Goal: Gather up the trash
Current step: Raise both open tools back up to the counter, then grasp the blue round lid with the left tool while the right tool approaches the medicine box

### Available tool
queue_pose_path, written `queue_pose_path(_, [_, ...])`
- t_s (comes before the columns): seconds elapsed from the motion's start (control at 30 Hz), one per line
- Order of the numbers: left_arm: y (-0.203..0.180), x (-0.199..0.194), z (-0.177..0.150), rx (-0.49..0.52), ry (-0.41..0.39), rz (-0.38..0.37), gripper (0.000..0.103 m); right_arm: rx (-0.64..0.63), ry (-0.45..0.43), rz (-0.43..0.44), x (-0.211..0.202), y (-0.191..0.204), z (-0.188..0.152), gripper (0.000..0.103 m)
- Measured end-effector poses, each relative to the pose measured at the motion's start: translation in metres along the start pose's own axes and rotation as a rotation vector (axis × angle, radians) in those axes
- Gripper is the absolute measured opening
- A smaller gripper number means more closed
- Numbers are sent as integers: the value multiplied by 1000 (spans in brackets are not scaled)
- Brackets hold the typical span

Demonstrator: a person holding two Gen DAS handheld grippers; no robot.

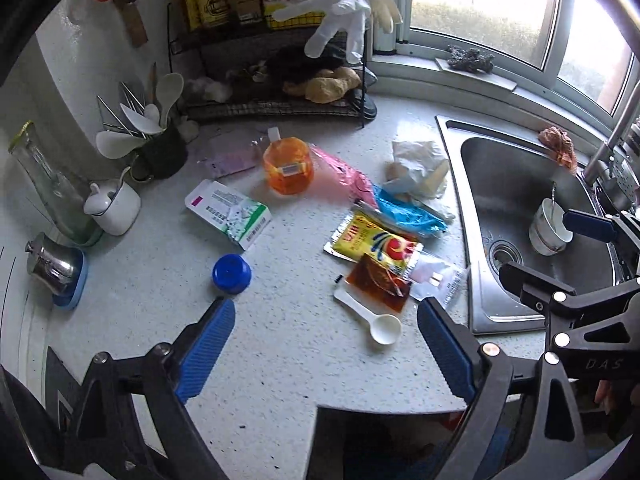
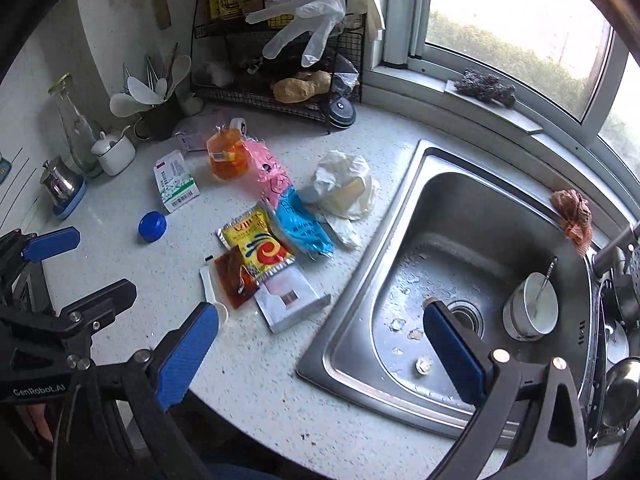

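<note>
A speckled white surface [image 1: 140, 300] carries everything, with a steel sink [image 2: 400, 240] set into it at its right and a black wire rack [image 1: 280, 108] at the back by the window. A white bowl [image 2: 530, 312] with a spoon in it stands in the sink basin.

The left hand-held gripper [image 1: 326, 344] hangs above the near part of the surface, its 2 blue-padded jaws spread wide with nothing between them. The right hand-held gripper [image 2: 320, 344] is equally wide and empty, one jaw over the surface, the other over the sink.

The trash lies in a loose heap between rack and sink: crumpled white wrapping [image 2: 344, 184] nearest the sink, touching a blue bag [image 2: 304, 224] and a pink bag [image 2: 266, 170]. An orange pouch [image 1: 288, 166] stands just beside the pink bag. A green-and-white carton [image 1: 230, 212] lies apart to the left. A yellow sachet [image 1: 372, 242] overlaps a brown sauce sachet [image 1: 380, 282], beside a flattened white box [image 2: 290, 300]. A white scoop [image 1: 370, 320] lies nearest the left jaws, and a blue cap [image 1: 231, 274] sits alone.
</note>
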State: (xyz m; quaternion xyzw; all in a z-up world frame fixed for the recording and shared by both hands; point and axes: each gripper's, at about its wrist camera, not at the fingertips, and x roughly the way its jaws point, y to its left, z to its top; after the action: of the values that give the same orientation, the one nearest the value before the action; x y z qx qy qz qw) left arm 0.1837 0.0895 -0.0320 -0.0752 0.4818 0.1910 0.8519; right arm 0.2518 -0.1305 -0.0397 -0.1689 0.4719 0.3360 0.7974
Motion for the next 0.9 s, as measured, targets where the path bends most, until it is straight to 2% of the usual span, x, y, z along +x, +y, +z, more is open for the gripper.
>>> queue_pose_path(0.1, [29, 18, 12, -20, 28, 7, 92, -22, 13, 21, 23, 18, 23, 102])
queue_pose_path(0.2, [57, 40, 19, -54, 91, -36, 92, -58, 43, 41, 46, 37, 40, 102])
queue_pose_path(0.3, [78, 58, 19, -68, 107, -16, 92, -87, 61, 60, 66, 51, 52, 102])
queue_pose_path(0.5, [112, 103, 16, -113, 195, -35, 92, -116, 180, 80, 115, 75, 66, 102])
queue_pose_path(0.67, [130, 137, 14, -156, 254, -68, 92, -149, 236, 60, 143, 87, 73, 102])
queue_pose_path(0.83, [133, 156, 16, -158, 259, -80, 92, -147, 265, 37, 159, 89, 76, 102])
queue_pose_path(0.87, [133, 158, 16, -156, 254, -71, 91, -143, 269, 34, 161, 89, 77, 102])
queue_pose_path(0.9, [133, 160, 17, -157, 257, -68, 85, -140, 272, 31, 161, 88, 77, 102])
